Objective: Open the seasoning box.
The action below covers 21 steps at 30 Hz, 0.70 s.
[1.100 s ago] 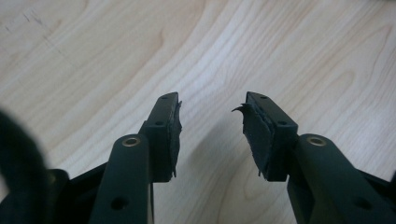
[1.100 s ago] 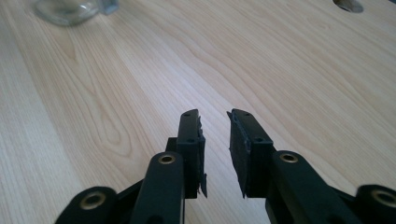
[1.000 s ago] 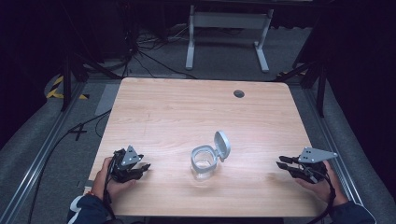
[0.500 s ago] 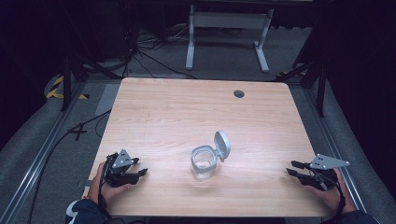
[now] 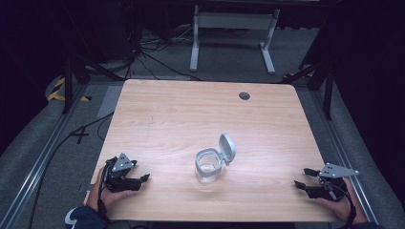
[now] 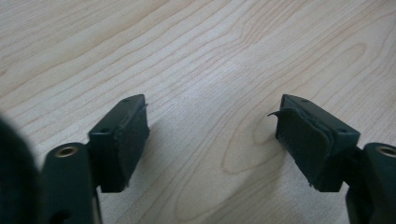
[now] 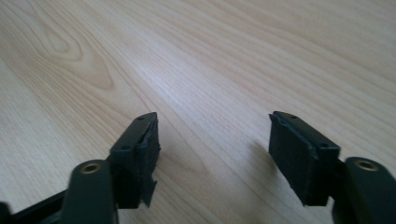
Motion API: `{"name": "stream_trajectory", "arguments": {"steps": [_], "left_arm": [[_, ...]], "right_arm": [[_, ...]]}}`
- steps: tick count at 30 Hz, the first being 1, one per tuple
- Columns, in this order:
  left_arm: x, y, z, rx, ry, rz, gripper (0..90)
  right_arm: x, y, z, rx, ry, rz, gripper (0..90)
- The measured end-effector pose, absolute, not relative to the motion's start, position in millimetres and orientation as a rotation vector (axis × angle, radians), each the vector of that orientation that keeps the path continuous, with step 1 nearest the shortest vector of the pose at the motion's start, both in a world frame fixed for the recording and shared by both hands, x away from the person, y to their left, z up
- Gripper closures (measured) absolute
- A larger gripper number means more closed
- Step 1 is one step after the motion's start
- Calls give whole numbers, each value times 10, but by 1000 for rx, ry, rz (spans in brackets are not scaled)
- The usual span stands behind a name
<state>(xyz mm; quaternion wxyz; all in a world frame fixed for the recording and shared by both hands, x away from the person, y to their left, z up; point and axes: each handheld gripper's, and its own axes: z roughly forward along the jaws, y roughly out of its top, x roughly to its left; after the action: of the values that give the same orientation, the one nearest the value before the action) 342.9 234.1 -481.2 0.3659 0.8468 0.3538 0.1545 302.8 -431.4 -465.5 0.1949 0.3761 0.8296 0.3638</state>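
The small clear plastic jar with its grey hinged lid flipped up (image 5: 210, 165) stands mid-table, probably light and slippery; grip its body. Left gripper (image 5: 142, 179) and right gripper (image 5: 303, 178) rest apart, both released

Overhead table (image 5: 191, 114); two close tabletop views

The left gripper (image 5: 143, 179) is resting low near the person's left, its jaws standing wide apart with nothing between them. The right gripper (image 5: 302, 178) is sitting low at the opposite side, jaws likewise spread and empty, each cradled in a hand.
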Motion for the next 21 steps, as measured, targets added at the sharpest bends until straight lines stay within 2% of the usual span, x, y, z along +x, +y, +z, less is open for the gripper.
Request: {"name": "stream_trajectory", "arguments": {"steps": [5, 21], "left_arm": [[3416, 2330, -4817, 2165, 944, 381, 222], [3407, 2322, -4819, 2155, 965, 389, 218]], "right_arm": [[3040, -4317, -4665, 1072, 2325, 1028, 277], [3042, -4317, -4667, 1080, 2325, 1030, 275]]}}
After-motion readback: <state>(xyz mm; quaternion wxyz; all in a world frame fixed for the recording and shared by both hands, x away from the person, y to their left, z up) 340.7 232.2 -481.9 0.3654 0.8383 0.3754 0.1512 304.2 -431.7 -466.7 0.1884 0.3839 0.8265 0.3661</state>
